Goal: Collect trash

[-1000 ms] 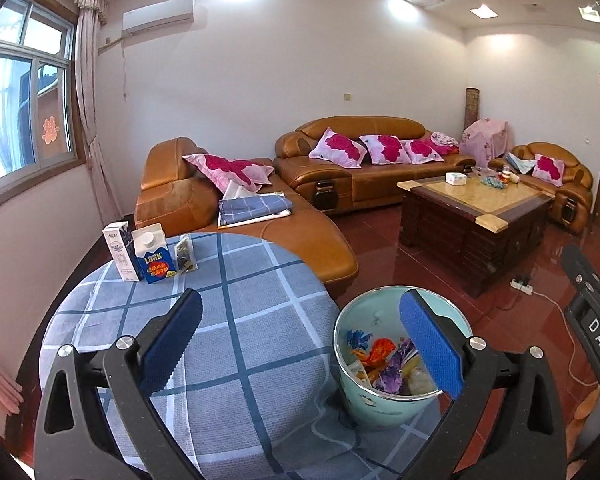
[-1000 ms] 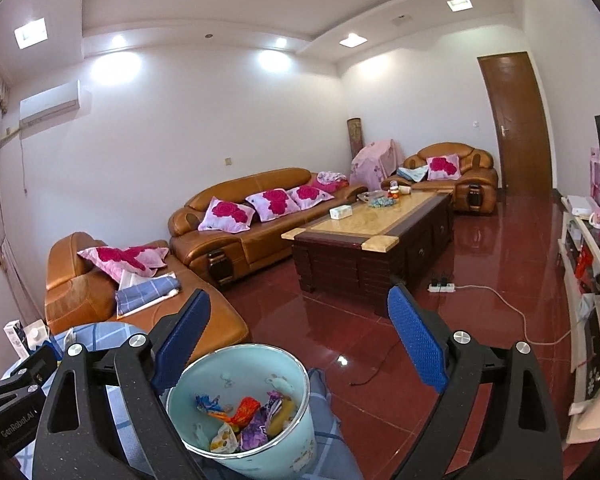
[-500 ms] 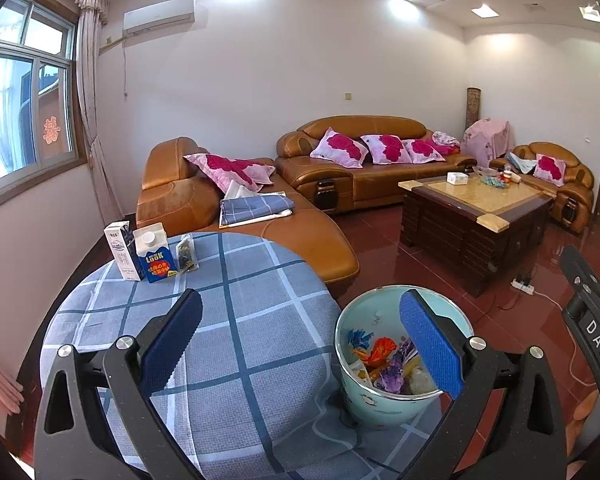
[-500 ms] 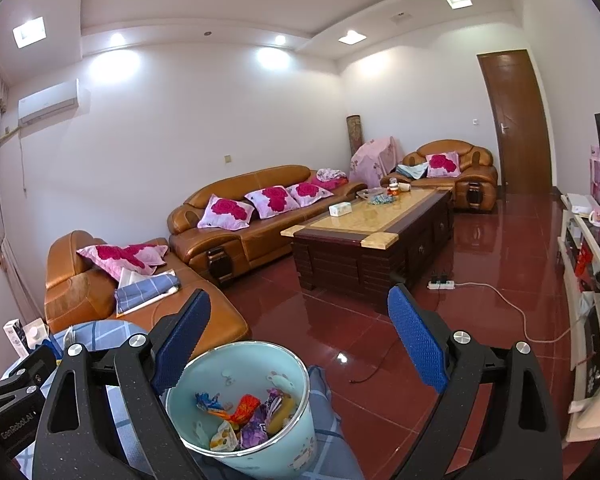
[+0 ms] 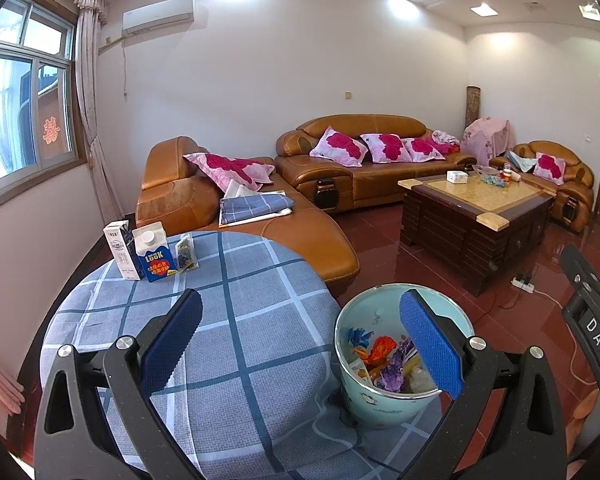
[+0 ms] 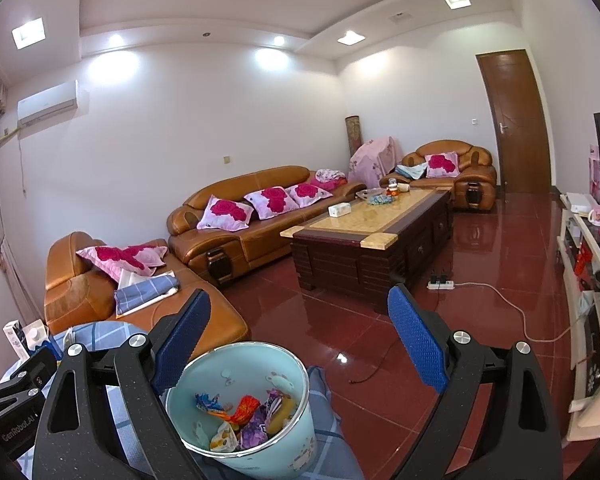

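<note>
A light blue bin (image 5: 380, 404) stands at the right edge of the round table (image 5: 236, 344) with a blue checked cloth. It holds several colourful wrappers (image 5: 384, 362). The bin also shows in the right wrist view (image 6: 292, 444) with the wrappers (image 6: 248, 420) inside. My left gripper (image 5: 300, 344) is open and empty above the table, left of the bin. My right gripper (image 6: 300, 348) is open and empty above the bin. A white carton (image 5: 120, 250), a blue carton (image 5: 154, 250) and a small packet (image 5: 186, 254) stand at the table's far left.
Brown leather sofas (image 5: 364, 168) with pink pillows line the wall. A dark wooden coffee table (image 5: 476, 216) stands on the red tiled floor (image 6: 480, 312). A power strip and cable (image 6: 444, 284) lie on the floor. A TV shelf (image 6: 592, 280) is at the right.
Both grippers have drifted very slightly; the view shifts a little. Nothing was taken hold of or let go.
</note>
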{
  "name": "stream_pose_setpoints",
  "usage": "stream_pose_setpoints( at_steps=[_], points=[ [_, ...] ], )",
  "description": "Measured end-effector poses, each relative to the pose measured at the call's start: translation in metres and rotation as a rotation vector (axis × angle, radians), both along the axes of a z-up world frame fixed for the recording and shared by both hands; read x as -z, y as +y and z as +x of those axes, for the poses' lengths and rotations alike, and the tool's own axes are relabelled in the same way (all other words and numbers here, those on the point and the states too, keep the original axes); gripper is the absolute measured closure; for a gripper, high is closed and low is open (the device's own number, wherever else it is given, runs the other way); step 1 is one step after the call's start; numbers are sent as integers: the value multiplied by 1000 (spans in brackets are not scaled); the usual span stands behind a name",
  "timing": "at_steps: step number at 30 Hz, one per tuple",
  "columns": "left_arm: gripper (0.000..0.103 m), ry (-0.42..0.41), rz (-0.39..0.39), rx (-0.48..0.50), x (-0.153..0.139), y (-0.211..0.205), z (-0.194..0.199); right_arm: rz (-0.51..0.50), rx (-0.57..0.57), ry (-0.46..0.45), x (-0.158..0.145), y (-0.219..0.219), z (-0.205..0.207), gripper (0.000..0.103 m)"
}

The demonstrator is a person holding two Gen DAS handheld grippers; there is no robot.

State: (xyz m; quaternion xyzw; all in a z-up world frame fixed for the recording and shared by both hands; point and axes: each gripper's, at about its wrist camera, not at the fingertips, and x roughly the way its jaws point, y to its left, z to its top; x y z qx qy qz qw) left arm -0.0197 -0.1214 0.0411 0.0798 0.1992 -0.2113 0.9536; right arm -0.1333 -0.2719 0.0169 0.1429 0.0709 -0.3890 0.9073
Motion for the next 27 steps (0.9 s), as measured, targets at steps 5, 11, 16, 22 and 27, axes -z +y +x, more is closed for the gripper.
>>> stream_pose_setpoints(
  at_steps=[5, 11, 16, 22, 27],
  points=[
    [6, 1, 1, -1, 1, 1, 0, 2, 1, 2, 1, -1, -1, 14],
    [6, 0, -1, -1, 0, 0, 0, 2, 1, 1, 1, -1, -1, 14],
    [6, -5, -3, -5, 0, 2, 1, 3, 1, 0, 0, -1, -1, 14],
    [6, -6, 8, -11, 0, 1, 1, 1, 2, 1, 1, -2, -2, 14],
    [6, -16, 13, -20, -2, -1, -1, 0, 4, 2, 1, -2, -3, 14]
  ],
)
